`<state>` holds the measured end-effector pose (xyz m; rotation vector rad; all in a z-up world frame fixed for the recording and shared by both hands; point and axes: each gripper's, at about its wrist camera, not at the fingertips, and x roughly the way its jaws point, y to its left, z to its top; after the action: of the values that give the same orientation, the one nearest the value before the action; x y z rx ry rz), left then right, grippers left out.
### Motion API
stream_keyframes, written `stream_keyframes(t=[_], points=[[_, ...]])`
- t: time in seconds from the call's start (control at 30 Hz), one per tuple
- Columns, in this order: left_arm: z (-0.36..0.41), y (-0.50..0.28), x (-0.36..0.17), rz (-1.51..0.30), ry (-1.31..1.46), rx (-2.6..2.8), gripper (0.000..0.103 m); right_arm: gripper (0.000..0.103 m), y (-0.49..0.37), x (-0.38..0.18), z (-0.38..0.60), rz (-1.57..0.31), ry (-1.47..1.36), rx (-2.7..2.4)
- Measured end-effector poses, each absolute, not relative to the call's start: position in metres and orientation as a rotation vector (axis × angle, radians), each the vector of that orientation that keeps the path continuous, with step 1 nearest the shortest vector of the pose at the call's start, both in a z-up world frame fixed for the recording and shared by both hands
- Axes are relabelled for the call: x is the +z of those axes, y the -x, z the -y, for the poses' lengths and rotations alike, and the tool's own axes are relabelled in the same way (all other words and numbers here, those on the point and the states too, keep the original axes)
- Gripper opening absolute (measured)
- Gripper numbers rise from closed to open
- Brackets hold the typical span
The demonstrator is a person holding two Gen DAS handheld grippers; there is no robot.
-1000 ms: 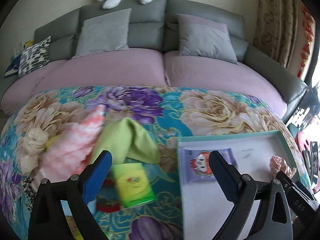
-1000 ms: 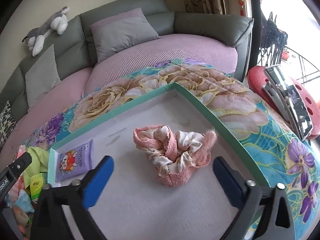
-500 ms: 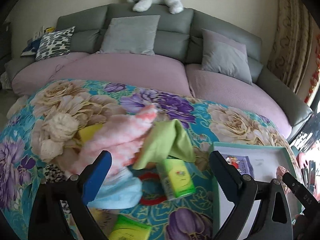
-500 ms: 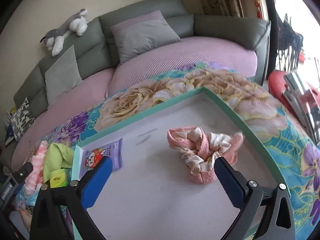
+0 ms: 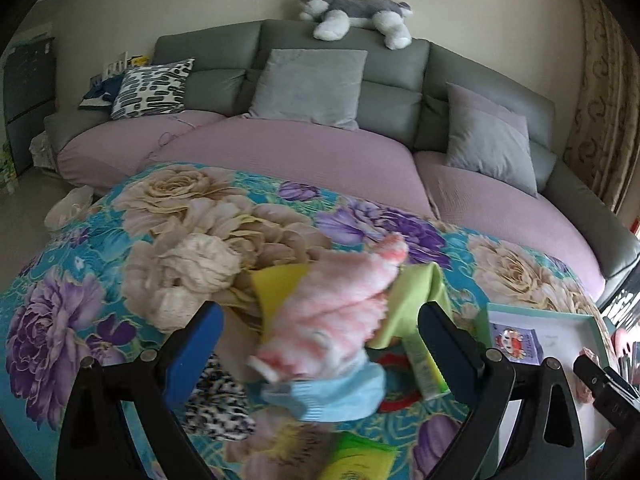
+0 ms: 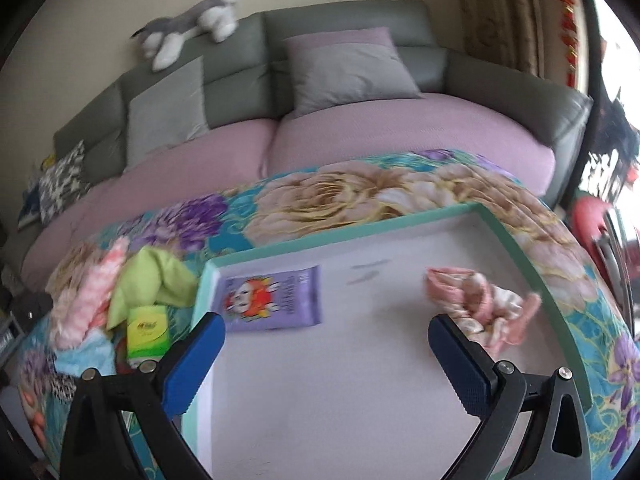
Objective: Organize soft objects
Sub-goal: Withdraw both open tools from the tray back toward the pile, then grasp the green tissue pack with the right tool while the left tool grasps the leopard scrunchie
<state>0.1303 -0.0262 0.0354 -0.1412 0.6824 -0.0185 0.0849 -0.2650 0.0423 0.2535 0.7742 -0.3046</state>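
Observation:
A pile of soft things lies on the floral cloth: a fluffy pink towel [image 5: 336, 312], a light blue cloth [image 5: 332, 396], a lime green cloth [image 5: 416, 296], a yellow cloth [image 5: 276, 284] and a cream ruffled piece [image 5: 196, 264]. My left gripper [image 5: 320, 354] hangs open just above the pink towel, nothing between its fingers. The teal-rimmed white tray [image 6: 340, 232] holds a purple wipes pack [image 6: 272, 300] and a pink crumpled cloth [image 6: 480, 304]. My right gripper [image 6: 326, 360] stands open over the tray floor, with the crumpled cloth beside its right finger.
Green tissue packs [image 6: 146, 332] lie beside the tray's left rim, with a red ring [image 5: 394, 380] and a leopard-print piece [image 5: 218, 400] nearby. Behind the table runs a grey sofa [image 5: 320, 80] with cushions and a plush husky [image 5: 356, 12] on top.
My left gripper has swung left from the tray to above the pile of cloths. My right gripper has drawn back and turned left, so the crumpled pink cloth now sits at its right finger.

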Motion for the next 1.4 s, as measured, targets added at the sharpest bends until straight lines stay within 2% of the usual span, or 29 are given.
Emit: stream_keyframes(t=[0.27, 0.73, 1.07, 1.4], points=[[-0.008, -0.129, 0.033, -0.681, 0.169, 0.035, 0.098, 0.103, -0.094, 0.046, 0.218, -0.766, -0.146, -0.260], [-0.055, -0.126, 0.029, -0.721, 0.211, 0.104, 0.098, 0.102, -0.107, 0.037, 0.152, -0.781, -0.113, -0.059], [-0.049, -0.129, 0.003, -0.893, -0.020, 0.094, 0.098, 0.102, -0.111, 0.016, 0.109, -0.868, -0.096, 0.061], [-0.055, -0.133, -0.022, -1.009, 0.041, 0.022, 0.098, 0.096, -0.113, -0.008, 0.072, -0.958, -0.034, 0.167]])
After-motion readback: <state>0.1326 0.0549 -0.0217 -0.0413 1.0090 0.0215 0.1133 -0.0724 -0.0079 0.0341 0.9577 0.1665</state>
